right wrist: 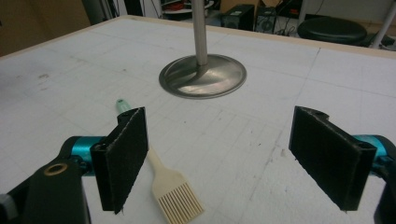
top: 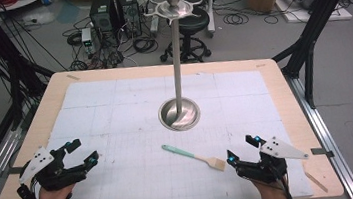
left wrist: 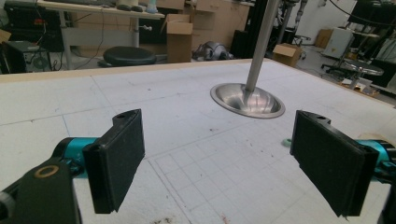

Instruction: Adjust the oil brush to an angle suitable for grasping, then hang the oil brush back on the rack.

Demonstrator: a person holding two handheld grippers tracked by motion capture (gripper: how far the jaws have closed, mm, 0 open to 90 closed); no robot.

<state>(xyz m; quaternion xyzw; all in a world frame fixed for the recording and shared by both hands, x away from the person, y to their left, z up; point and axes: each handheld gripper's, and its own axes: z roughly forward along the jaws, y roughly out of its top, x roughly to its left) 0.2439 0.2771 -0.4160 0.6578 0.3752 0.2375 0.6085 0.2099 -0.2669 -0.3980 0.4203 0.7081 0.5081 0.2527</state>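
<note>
Brush (top: 194, 156) flat beside open right tool (top: 243, 149) (metal stand (top: 177, 79) beyond)

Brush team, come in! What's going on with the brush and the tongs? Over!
Left tongs open, empty. Right tongs open, empty, just beside the brush. Brush flat on the mat, bristles toward right tongs. Metal stand behind it, path clear.
</note>
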